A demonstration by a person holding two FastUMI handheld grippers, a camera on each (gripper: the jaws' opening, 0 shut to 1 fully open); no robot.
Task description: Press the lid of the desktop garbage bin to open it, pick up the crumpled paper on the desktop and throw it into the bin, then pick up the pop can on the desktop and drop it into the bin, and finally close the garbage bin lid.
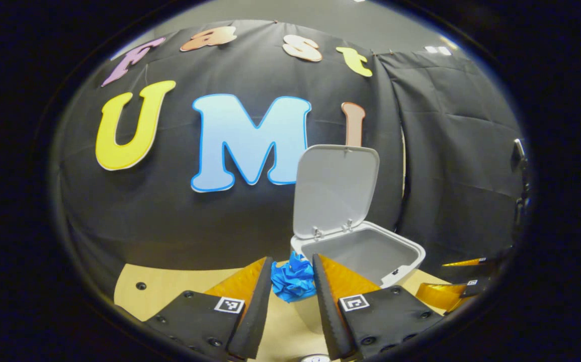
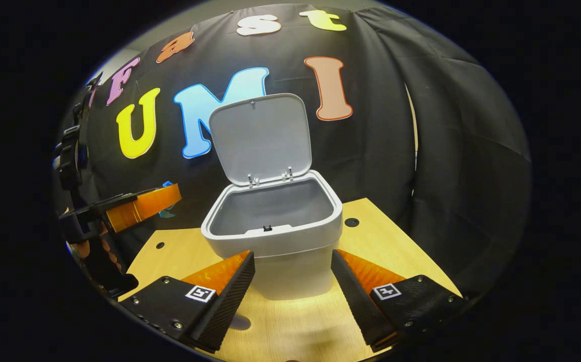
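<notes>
Crumpled paper sides hidden behind left gripper's fingers. Bin base covered at 6 o'clock by right gripper. Pop can top cut off.

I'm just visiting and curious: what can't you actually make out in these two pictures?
- Bin floor: right gripper view, hidden by its front wall.
- Whether the left gripper presses the blue crumpled paper: left gripper view, contact unclear.
- Paper in the right gripper view: a blue sliver behind that gripper's finger.
- Bin base: left gripper view, hidden behind the finger.
</notes>
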